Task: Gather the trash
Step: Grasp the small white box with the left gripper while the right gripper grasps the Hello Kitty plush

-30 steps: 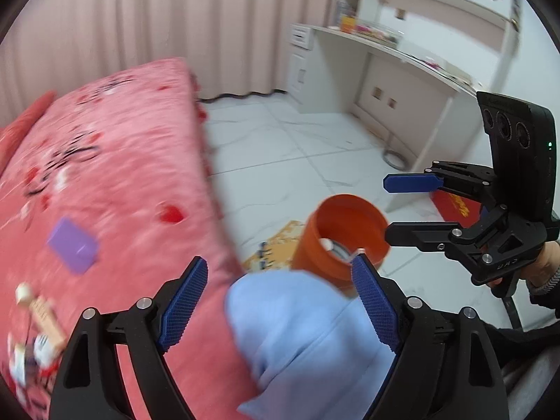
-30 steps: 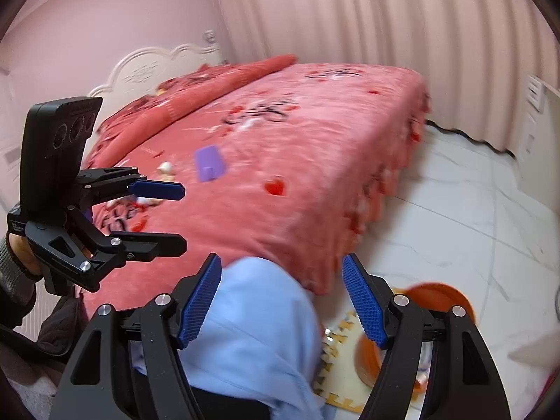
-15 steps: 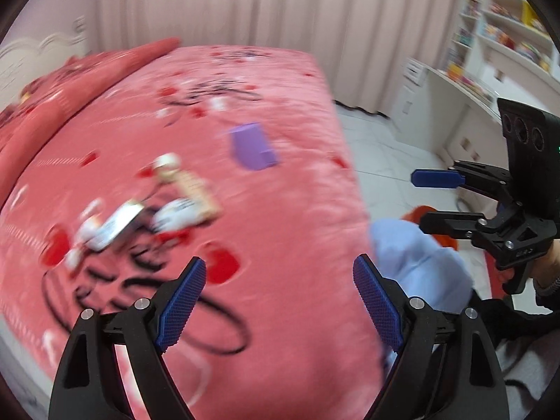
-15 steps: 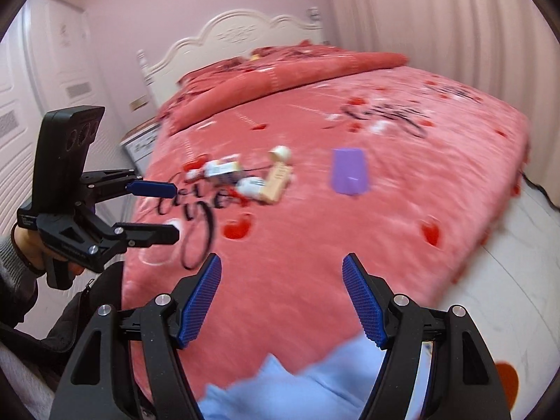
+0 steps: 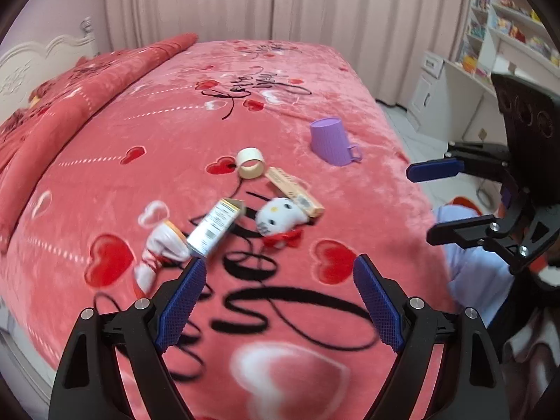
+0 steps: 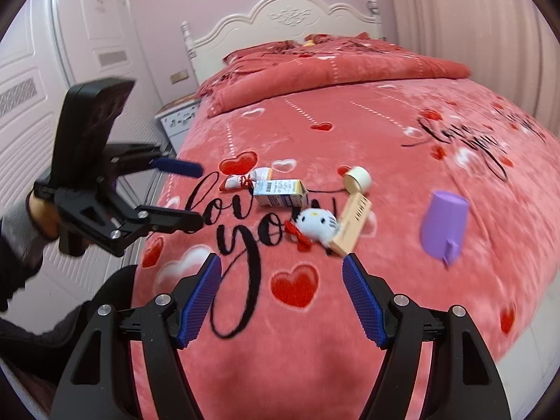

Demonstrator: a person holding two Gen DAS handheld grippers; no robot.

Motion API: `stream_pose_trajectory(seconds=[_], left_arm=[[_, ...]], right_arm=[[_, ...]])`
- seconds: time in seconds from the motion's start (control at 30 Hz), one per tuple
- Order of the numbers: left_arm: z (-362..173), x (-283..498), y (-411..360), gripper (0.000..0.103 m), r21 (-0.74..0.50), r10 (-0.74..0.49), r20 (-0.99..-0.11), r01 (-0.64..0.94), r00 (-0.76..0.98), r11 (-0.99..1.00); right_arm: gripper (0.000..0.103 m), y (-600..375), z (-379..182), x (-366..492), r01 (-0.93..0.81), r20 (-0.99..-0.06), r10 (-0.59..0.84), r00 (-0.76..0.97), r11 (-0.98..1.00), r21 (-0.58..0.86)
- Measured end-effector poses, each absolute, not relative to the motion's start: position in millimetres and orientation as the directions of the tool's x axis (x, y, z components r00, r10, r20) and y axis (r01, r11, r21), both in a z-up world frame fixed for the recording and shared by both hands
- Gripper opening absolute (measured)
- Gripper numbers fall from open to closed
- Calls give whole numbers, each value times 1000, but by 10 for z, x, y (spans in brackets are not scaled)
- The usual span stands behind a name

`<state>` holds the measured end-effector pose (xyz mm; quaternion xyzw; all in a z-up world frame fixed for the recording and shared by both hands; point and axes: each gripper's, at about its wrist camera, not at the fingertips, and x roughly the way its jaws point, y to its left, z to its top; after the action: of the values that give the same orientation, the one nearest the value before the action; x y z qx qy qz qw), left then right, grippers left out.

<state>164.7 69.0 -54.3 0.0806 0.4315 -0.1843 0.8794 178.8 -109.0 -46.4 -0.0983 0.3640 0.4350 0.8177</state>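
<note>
Left gripper (image 5: 276, 301) and right gripper (image 6: 281, 295) both hover above the pink blanket (image 5: 147, 140), fingers spread wide and empty, each aimed forward at the litter. At 12 o'clock of the left gripper lie a crumpled wrapper (image 5: 159, 248), a small carton (image 5: 215, 225), a tape roll (image 5: 250, 162) and a flat beige box (image 5: 294, 192), clustered around a white cat plush (image 5: 276, 215). A purple cup (image 5: 332, 140) lies tipped at 1 o'clock, apart from them.
</note>
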Motion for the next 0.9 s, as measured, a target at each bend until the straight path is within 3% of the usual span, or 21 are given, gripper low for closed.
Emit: stream_pose_trajectory(seconds=[0.33, 0.43, 0.63, 0.7, 0.77, 0.9], left_arm=[[-841, 2227, 870, 85, -12, -307, -823, 525, 479, 851], [-940, 2351, 919, 85, -18, -318, -833, 554, 453, 833], [-1133, 2539, 937, 78, -24, -335, -849, 605, 408, 796], [-1195, 2588, 942, 71, -39, -345, -854, 614, 390, 789], [-1252, 2628, 948, 66, -55, -357, -856, 620, 373, 782], [-1412, 2673, 969, 46, -89, -364, -868, 614, 339, 784]], right_arm=[[71, -524, -767, 2213, -897, -709, 635, 307, 441, 6], [63, -385, -907, 2347, -923, -735, 619, 276, 384, -23], [63, -166, -1145, 2618, -954, -780, 577, 242, 288, -83], [62, -104, -1256, 2665, -963, -802, 552, 227, 250, -101], [54, -58, -1357, 2665, -968, -825, 518, 226, 218, -128], [49, -30, -1498, 2687, -969, -837, 497, 229, 202, -145]])
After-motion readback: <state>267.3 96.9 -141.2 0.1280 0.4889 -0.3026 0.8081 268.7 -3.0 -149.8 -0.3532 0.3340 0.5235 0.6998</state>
